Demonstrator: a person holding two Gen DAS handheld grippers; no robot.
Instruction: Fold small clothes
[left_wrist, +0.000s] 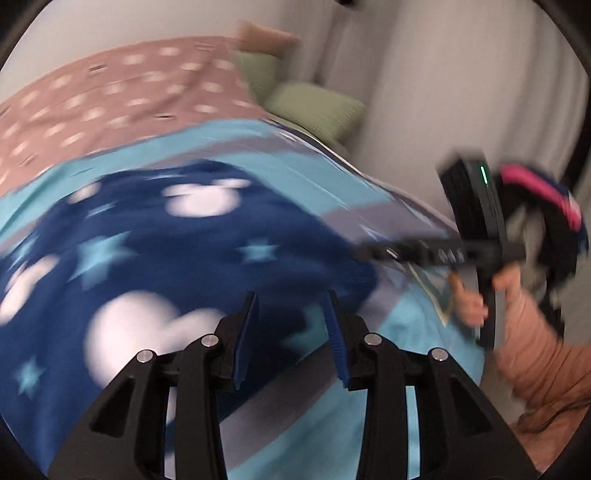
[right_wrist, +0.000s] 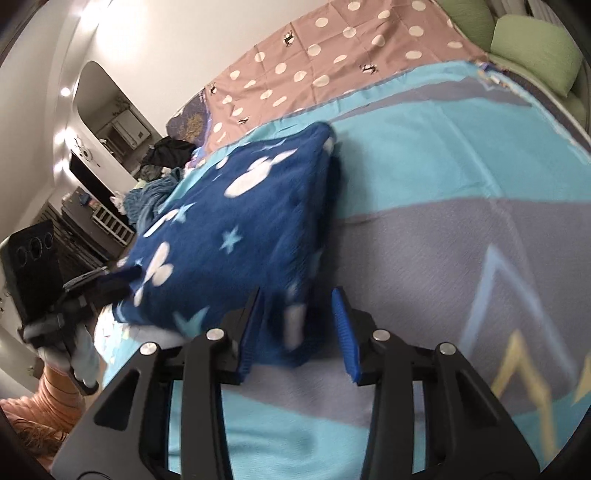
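A dark blue fleece garment with white mouse heads and light blue stars lies folded on the bed; it also shows blurred in the left wrist view. My left gripper is open and empty, hovering over the garment's near edge. My right gripper is open, with the garment's near corner lying between its fingers, not clamped. The right gripper also shows from the side in the left wrist view, at the garment's right edge. The left gripper shows in the right wrist view, at the garment's left edge.
The bed carries a light blue and grey cover and a pink dotted sheet behind it. Green pillows lie at the far right. A pile of clothes and dark furniture stand left of the bed.
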